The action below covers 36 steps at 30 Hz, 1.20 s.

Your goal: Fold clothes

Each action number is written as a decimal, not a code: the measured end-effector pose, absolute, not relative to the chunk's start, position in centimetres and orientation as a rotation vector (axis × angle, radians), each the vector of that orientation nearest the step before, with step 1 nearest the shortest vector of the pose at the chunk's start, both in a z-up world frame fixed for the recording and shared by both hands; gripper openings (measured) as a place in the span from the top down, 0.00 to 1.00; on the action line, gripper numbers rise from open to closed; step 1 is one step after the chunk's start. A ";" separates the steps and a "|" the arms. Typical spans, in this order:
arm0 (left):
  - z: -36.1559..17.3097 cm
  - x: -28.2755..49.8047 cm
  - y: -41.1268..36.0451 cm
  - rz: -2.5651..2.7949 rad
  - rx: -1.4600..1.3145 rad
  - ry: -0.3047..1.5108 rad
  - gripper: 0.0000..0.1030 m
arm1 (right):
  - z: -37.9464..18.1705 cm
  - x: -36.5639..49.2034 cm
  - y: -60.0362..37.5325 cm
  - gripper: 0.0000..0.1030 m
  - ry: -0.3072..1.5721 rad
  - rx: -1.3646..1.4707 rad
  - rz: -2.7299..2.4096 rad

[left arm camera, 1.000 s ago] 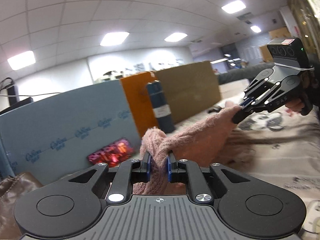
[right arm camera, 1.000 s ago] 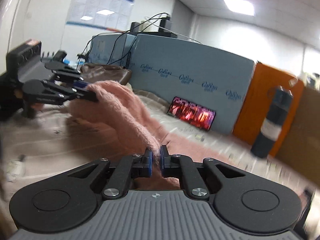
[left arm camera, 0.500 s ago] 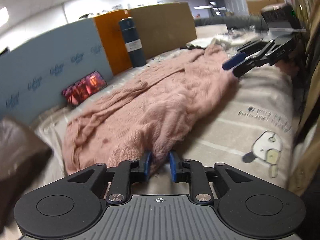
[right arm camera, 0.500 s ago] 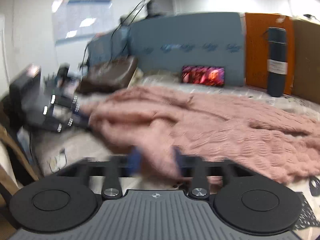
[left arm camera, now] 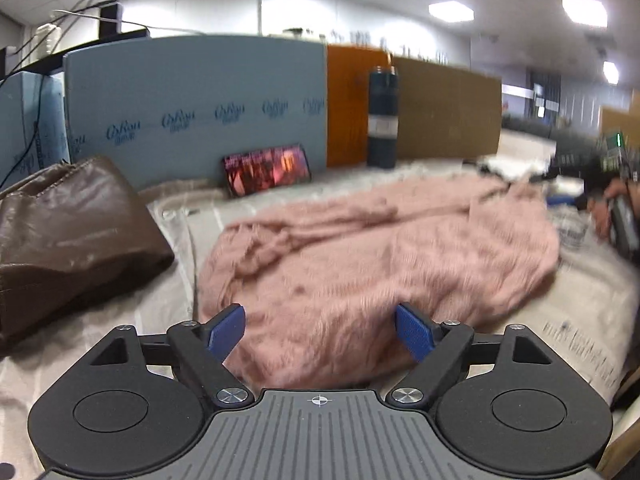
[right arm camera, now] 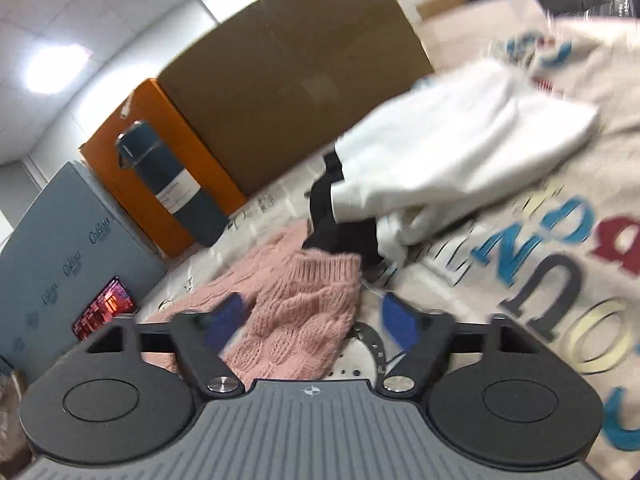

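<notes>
**Pink sweater released on the printed cloth**

The fuzzy pink knitted sweater (left arm camera: 360,264) lies spread flat on the pale printed cloth (left arm camera: 576,320) covering the work surface. The left gripper (left arm camera: 320,330) sits at its near edge, blue-padded fingers (left arm camera: 226,328) spread wide, holding nothing. The right gripper (right arm camera: 314,318) is likewise spread wide over the sweater's ribbed end (right arm camera: 308,304). Beyond lie a white folded garment (right arm camera: 460,152) and a black garment (right arm camera: 332,216). A brown leather bag (left arm camera: 68,236), dark blue bottle (left arm camera: 383,118) and lit phone (left arm camera: 267,168) flank the sweater.
</notes>
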State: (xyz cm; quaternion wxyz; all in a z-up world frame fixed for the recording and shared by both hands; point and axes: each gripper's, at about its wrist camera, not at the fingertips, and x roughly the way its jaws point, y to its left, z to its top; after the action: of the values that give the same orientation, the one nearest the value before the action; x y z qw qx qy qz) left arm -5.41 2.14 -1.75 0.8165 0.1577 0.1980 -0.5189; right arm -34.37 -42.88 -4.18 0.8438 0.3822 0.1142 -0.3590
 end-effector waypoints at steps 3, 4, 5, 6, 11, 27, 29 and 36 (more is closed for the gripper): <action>-2.5 -5.6 2.3 -1.068 0.384 0.435 0.12 | -4.4 -32.9 -42.2 0.75 0.295 0.722 -0.783; -2.7 -5.5 2.5 -1.062 0.383 0.441 0.12 | -4.4 -32.6 -41.9 0.90 0.309 0.700 -0.778; -2.8 -5.4 2.6 -1.054 0.383 0.445 0.12 | -4.2 -32.7 -41.7 0.90 0.303 0.700 -0.757; -2.8 -5.4 2.7 -1.044 0.384 0.446 0.12 | -3.9 -33.1 -41.3 0.90 0.277 0.694 -0.752; -2.0 -5.3 3.3 -1.047 0.353 0.393 0.11 | -0.1 -35.5 -38.9 0.91 0.143 0.542 -0.843; -1.1 -6.0 4.2 -1.055 0.406 0.343 0.10 | -0.9 -35.5 -38.9 0.40 0.249 0.565 -1.137; -0.5 -5.8 4.5 -1.044 0.356 0.312 0.10 | 0.4 -34.9 -37.7 0.37 0.180 0.526 -1.082; -0.9 -4.1 3.8 -0.895 0.360 0.345 0.09 | 0.5 -25.0 -33.3 0.33 0.319 0.524 -0.401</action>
State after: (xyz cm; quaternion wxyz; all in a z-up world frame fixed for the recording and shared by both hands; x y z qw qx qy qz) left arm -4.08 3.76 -0.90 0.8716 0.1722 0.1648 -0.4283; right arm -25.05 -33.27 0.52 0.9336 0.2560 0.1558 -0.1963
